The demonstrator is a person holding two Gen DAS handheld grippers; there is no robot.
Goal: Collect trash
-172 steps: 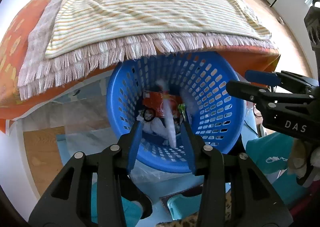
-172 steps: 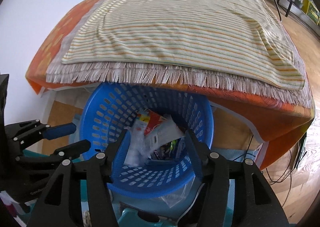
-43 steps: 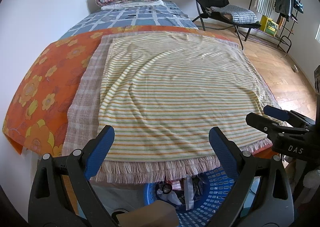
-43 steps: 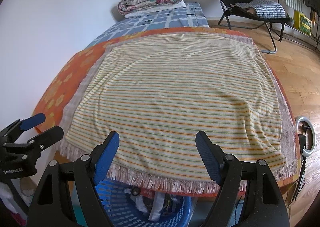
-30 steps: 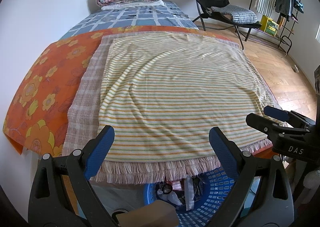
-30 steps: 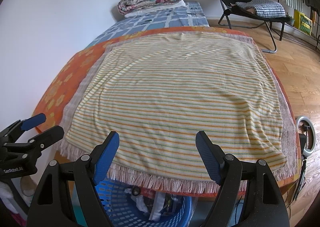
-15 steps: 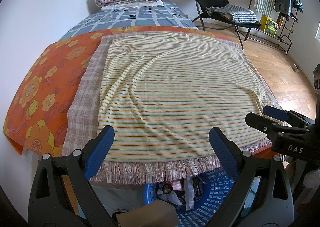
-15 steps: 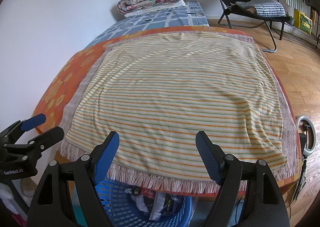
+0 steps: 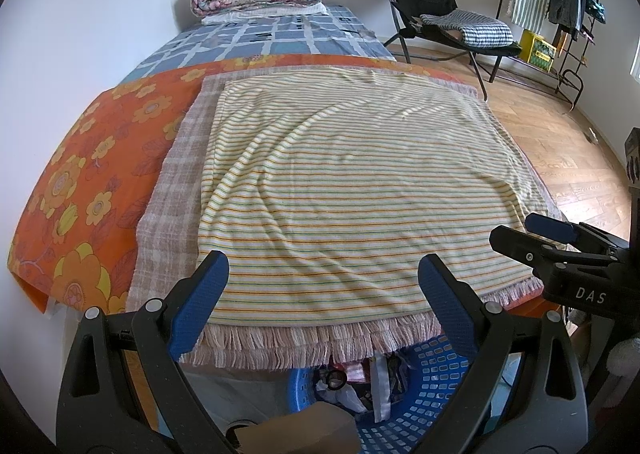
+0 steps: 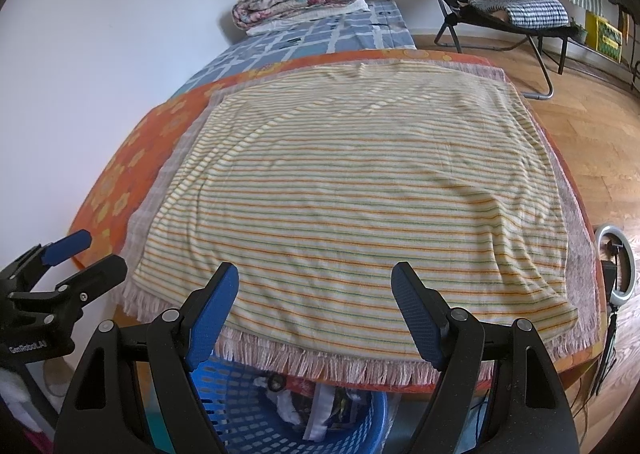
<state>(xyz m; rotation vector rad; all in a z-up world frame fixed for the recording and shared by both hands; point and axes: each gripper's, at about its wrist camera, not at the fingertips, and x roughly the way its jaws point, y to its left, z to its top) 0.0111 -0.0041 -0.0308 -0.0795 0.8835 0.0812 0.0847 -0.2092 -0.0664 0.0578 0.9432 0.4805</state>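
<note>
While both the left claw [image 9: 323, 296] and right claw [image 10: 315, 308] stand spread and empty, the light, crushable trash [image 9: 362, 386] sits at 6 o'clock in the blue basket [image 9: 434, 382]; pinch loose edges.

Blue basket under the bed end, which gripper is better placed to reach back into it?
Marginally the left gripper: the blue basket sits almost straight below its open fingers. For the right gripper, also open, it lies down and leftward.
</note>
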